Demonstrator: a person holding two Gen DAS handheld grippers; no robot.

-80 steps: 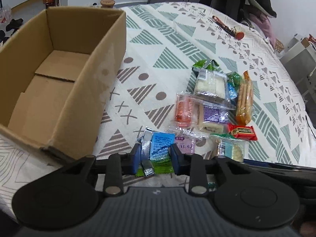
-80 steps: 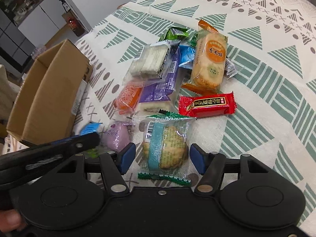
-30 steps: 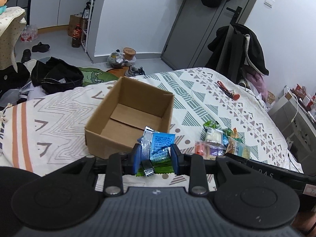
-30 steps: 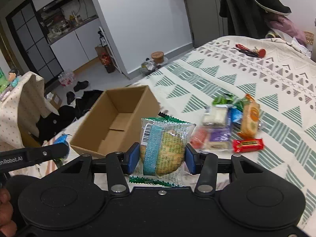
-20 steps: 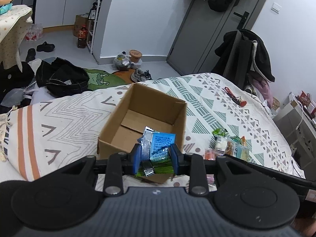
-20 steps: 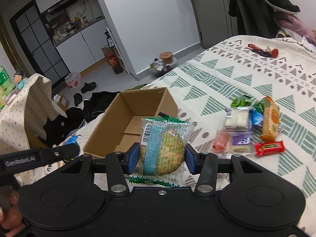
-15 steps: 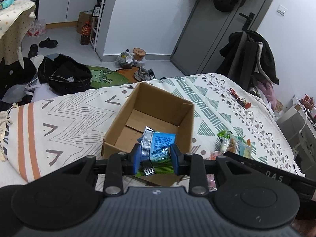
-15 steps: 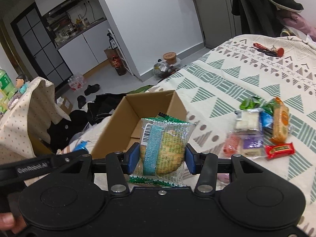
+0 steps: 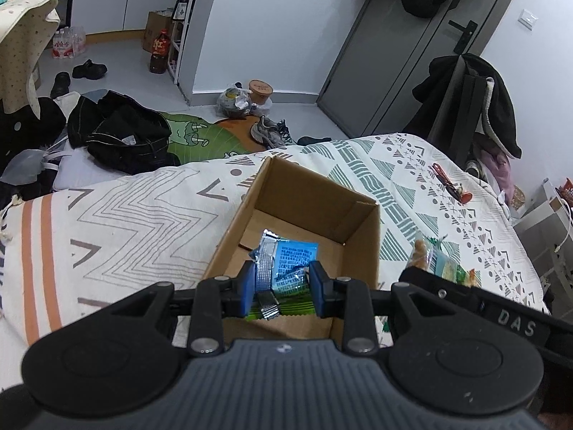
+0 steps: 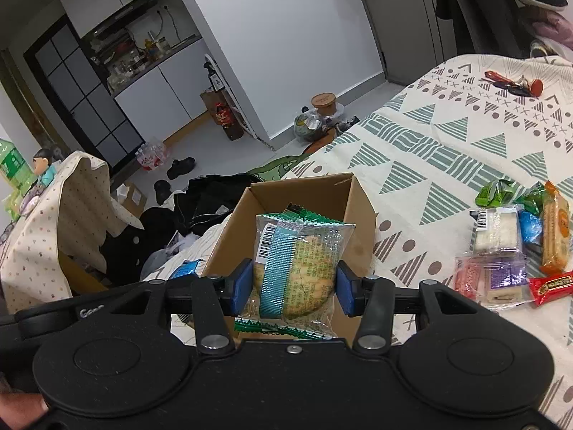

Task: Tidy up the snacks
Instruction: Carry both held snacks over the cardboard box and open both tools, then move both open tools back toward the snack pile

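Left wrist view: left gripper [image 9: 283, 288] clamped on a blue packet [image 9: 292, 263], pads pressing its two sides, a crinkled silver seam [image 9: 265, 267] running up its left edge and a green strip at the bottom. Straight ahead and below the fingers, the open cardboard box [image 9: 361, 229] on the patterned bedspread [image 9: 118, 222]; floor of the box bare, long axis running away from the camera. Packet hanging over the near end of the box, so likely only a short reach forward and down before release. To the right, part of the other tool, with a few loose snacks [image 9: 435, 259] behind it.

Right wrist view: right gripper [image 10: 292, 283] closed on a clear-wrapped round biscuit [image 10: 299, 272], teal band and barcode on the left, green serrated edges top and bottom, long axis upright between the pads. Box [image 10: 360, 229] directly ahead beyond the biscuit, opening upward. Remaining snacks [image 10: 501, 247] in a loose pile well off to the right on the bedspread. Which hand sits nearer the box: hard to judge; both look about level.
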